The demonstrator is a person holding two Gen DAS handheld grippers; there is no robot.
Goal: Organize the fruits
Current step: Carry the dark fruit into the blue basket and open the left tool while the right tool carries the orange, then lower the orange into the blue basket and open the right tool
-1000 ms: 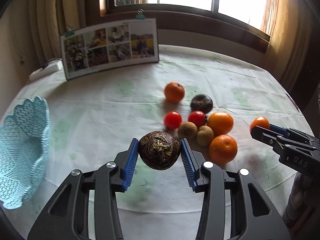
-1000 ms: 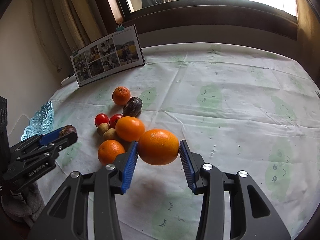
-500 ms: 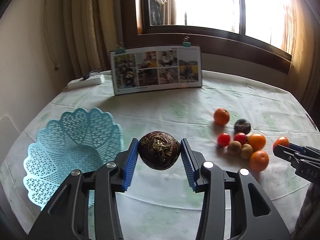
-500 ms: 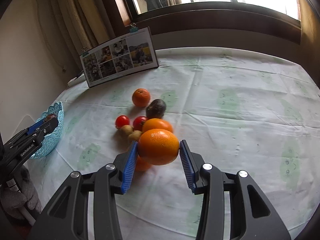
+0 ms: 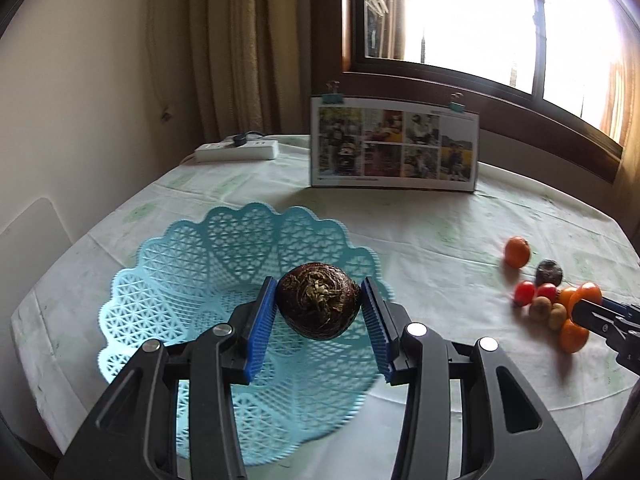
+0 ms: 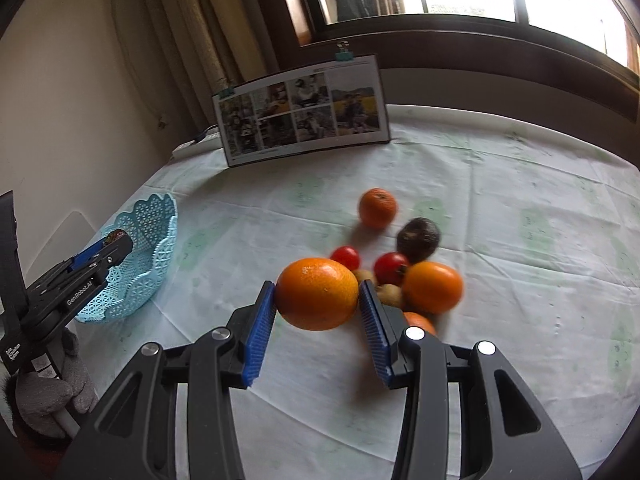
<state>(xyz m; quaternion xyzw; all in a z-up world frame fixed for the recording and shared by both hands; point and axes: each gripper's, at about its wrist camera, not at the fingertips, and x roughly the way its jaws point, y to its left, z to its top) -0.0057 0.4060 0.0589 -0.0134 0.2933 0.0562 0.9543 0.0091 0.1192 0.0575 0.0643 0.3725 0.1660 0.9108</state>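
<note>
A: Two fruits are in your grip. Since a second ago your left hand-held gripper (image 5: 319, 314) has carried the dark brown fruit (image 5: 318, 305) from beside the pile to over the blue basket (image 5: 224, 248), lower centre of frame.

B: And the right?

A: Your right hand-held gripper (image 6: 317, 301) stays clamped on the orange (image 6: 317, 294), above the fruit pile (image 6: 400, 264) on the desk (image 6: 520, 280). Release the left one first, I'd judge.

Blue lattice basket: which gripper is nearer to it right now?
Left. The left gripper holds a dark brown fruit over the blue lattice basket; the right gripper, gripping an orange, is off by the fruit pile.
</note>
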